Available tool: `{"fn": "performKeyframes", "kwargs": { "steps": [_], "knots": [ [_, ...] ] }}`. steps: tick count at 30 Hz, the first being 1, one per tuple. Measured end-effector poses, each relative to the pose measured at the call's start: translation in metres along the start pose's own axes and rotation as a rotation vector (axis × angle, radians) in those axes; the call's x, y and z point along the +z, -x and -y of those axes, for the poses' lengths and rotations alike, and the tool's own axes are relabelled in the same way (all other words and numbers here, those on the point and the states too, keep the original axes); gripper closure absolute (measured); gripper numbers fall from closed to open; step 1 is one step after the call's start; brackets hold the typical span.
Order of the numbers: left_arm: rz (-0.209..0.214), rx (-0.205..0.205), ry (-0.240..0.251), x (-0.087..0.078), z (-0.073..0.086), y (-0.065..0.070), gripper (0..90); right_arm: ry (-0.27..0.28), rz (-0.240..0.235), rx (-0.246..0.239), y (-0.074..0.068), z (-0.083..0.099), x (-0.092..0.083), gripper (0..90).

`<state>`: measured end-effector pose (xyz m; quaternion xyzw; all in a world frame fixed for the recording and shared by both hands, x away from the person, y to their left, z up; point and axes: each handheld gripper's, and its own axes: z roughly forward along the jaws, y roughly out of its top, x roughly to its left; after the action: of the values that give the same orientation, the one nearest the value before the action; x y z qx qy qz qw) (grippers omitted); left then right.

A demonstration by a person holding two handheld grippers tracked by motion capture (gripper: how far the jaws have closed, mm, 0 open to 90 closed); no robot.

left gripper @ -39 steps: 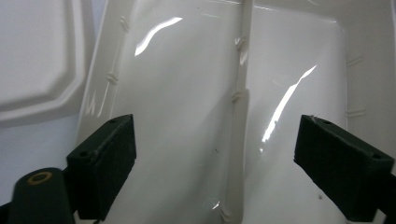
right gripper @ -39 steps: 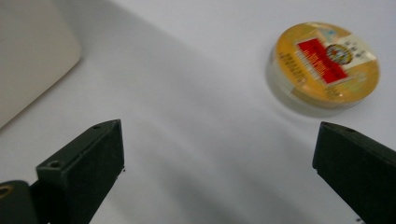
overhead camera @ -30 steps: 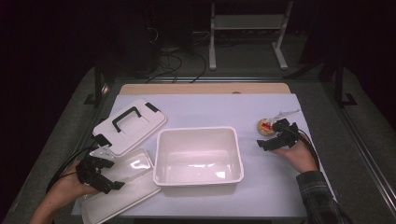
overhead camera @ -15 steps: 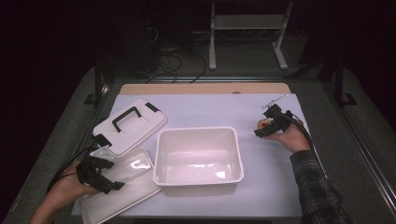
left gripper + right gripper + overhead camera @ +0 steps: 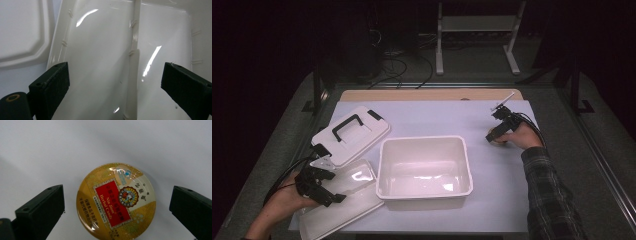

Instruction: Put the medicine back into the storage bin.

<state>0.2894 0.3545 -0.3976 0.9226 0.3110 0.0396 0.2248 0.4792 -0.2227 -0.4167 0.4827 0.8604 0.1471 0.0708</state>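
1. Right gripper (image 5: 496, 134) at about 2 o'clock on the table (image 5: 437, 120), tipped down over a round gold candy tin (image 5: 116, 201); jaws spread wide, 1 on each side of the tin, neither touching it.
2. Tin lying flat on the white table cover, lid up, red label reading "Nin Jiom Herbal Candy"; in the high view mostly hidden under the gripper and hand, well apart from the tub's right rim, toward 3 o'clock of it.
3. Left gripper (image 5: 318, 182) at about 8 o'clock on the table, resting over a clear flat lid (image 5: 343, 200); jaws released, wide apart, nothing between them but the glossy lid surface below.
4. Clear lid lying at the table's near-left corner, its right edge just beside the tub.
5. Open white tub (image 5: 426, 145) at table centre, empty inside.
6. White lid with black handle (image 5: 350, 134) at 10 o'clock of the tub, lying flat, its near corner overlapping the clear lid's far edge.
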Motion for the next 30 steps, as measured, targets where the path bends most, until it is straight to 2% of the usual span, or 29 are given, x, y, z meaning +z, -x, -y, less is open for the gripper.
{"fn": "performKeyframes", "kwargs": {
  "steps": [2, 5, 9, 11, 15, 23, 30],
  "knots": [
    [0.002, 0.002, -0.003, 0.001, 0.000, 0.000, 7.6, -0.004, -0.006, 0.000, 0.001, -0.001, 0.001, 0.0],
    [0.001, 0.002, -0.003, 0.001, 0.000, 0.000, 7.6, -0.050, -0.007, 0.004, 0.001, -0.003, 0.006, 0.0],
    [0.001, 0.002, -0.001, 0.001, 0.000, 0.000, 7.6, -0.071, -0.007, -0.004, 0.001, -0.005, 0.010, 7.0],
    [0.001, 0.001, -0.001, 0.000, 0.000, 0.000, 7.6, -0.080, -0.018, -0.011, 0.000, -0.005, 0.011, 14.5],
    [0.004, 0.000, 0.003, 0.000, 0.000, -0.001, 7.6, -0.088, 0.003, -0.036, -0.001, -0.004, 0.013, 18.4],
    [0.001, 0.000, 0.003, -0.001, 0.001, -0.001, 7.6, -0.084, -0.006, -0.046, -0.002, -0.004, 0.011, 19.6],
    [0.000, 0.001, 0.002, -0.003, 0.000, -0.001, 7.6, -0.048, -0.005, -0.064, -0.008, -0.007, -0.006, 19.7]
  ]
}}
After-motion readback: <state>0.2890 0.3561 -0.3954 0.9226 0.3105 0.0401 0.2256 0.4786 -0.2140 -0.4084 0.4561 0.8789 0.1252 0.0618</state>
